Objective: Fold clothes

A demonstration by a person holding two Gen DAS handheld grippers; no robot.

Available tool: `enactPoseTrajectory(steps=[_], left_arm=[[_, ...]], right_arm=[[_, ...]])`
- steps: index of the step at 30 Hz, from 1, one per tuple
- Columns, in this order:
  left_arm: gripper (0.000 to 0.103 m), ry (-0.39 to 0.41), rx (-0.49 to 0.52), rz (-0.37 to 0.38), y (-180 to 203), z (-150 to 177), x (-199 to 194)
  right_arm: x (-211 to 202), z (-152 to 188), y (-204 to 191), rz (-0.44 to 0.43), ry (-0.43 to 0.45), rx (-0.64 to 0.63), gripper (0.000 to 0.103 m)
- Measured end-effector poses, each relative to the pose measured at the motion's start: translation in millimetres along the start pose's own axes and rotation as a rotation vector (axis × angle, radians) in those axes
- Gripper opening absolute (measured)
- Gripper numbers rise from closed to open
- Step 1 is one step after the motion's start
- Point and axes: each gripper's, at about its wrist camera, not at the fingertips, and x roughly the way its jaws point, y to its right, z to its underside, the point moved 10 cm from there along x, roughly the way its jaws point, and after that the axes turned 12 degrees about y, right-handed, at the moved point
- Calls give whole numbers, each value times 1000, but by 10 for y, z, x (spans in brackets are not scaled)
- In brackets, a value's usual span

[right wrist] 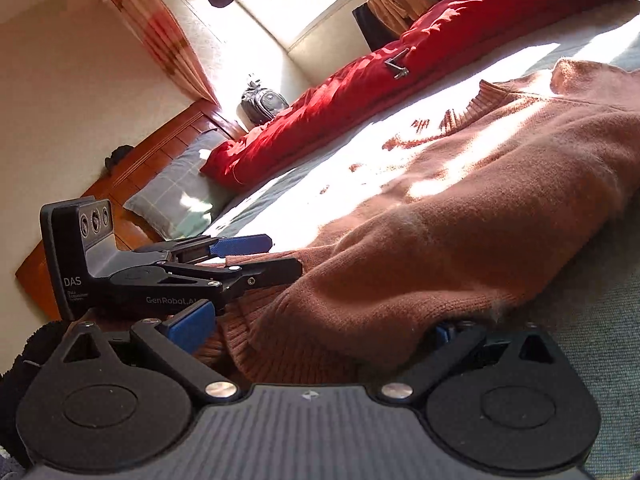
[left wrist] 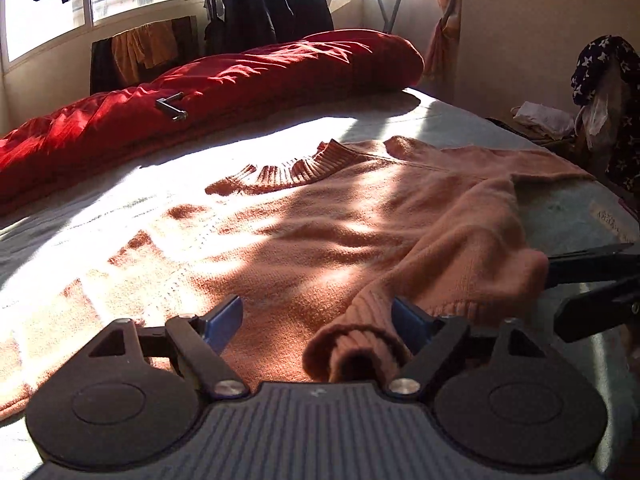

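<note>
A salmon-orange knit sweater [left wrist: 320, 216] lies spread on the bed, ribbed collar [left wrist: 288, 172] toward the far side. One sleeve is folded across the body, and its ribbed cuff [left wrist: 352, 348] rests between the fingers of my left gripper [left wrist: 318, 318]. That gripper is open wide; only its right blue pad [left wrist: 408, 322] touches the cuff. In the right wrist view my right gripper [right wrist: 318, 330] is open around a bunched fold of the sweater [right wrist: 400, 272], which covers its right finger. The left gripper [right wrist: 284, 254] shows just ahead on the left.
A rolled red duvet [left wrist: 240, 80] lies along the far side of the pale green bed sheet [left wrist: 120, 208]. A drying rack with dark clothes [left wrist: 276, 4] stands by the windows. A pillow [right wrist: 180, 192] and wooden headboard [right wrist: 140, 160] lie at one end.
</note>
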Motion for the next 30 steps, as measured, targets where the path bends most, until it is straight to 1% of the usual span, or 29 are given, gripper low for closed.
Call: enactPoseTrajectory(steps=[4, 5, 6, 8, 9, 12, 14, 15, 17, 19, 21, 24, 27, 28, 30], left_arm=[[82, 6, -34, 7, -47, 40, -194], [82, 3, -30, 3, -48, 56, -210], [82, 1, -25, -1, -50, 72, -225], [82, 2, -23, -11, -57, 92, -253], [82, 4, -29, -10, -58, 99, -265], [82, 13, -50, 1, -47, 118, -298], [82, 12, -54, 5, -35, 141, -306], [82, 11, -54, 7, -26, 147, -308], [82, 10, -54, 12, -5, 158, -316], [82, 16, -42, 23, 39, 153, -352], [82, 26, -31, 35, 82, 125, -406], [82, 42, -41, 74, 157, 72, -497], [82, 43, -120, 184, 290, 41, -600], [83, 40, -150, 233, 351, 41, -629], [83, 37, -177, 309, 481, 43, -679]], right_arm=[[-172, -144, -133, -99, 89, -11, 102], [-142, -128, -92, -91, 79, 4, 102], [-68, -81, -9, -64, 50, 29, 100], [-9, -1, 63, -38, 19, 54, 88], [-8, 21, 69, -40, 13, 66, 86], [-102, -7, 38, -54, 27, 85, 71], [-181, -70, 35, -49, 39, 90, 52], [-216, -98, 38, -43, 42, 89, 46], [-278, -153, 64, -13, 43, 89, 11], [-337, -215, 95, 18, 45, 89, 11], [-409, -277, 83, 30, 45, 88, 11], [-538, -379, 57, 61, 46, 62, 11], [-743, -491, 24, 101, 45, 32, 11], [-832, -531, 11, 114, 45, 22, 11], [-1003, -596, 14, 144, 46, 19, 11]])
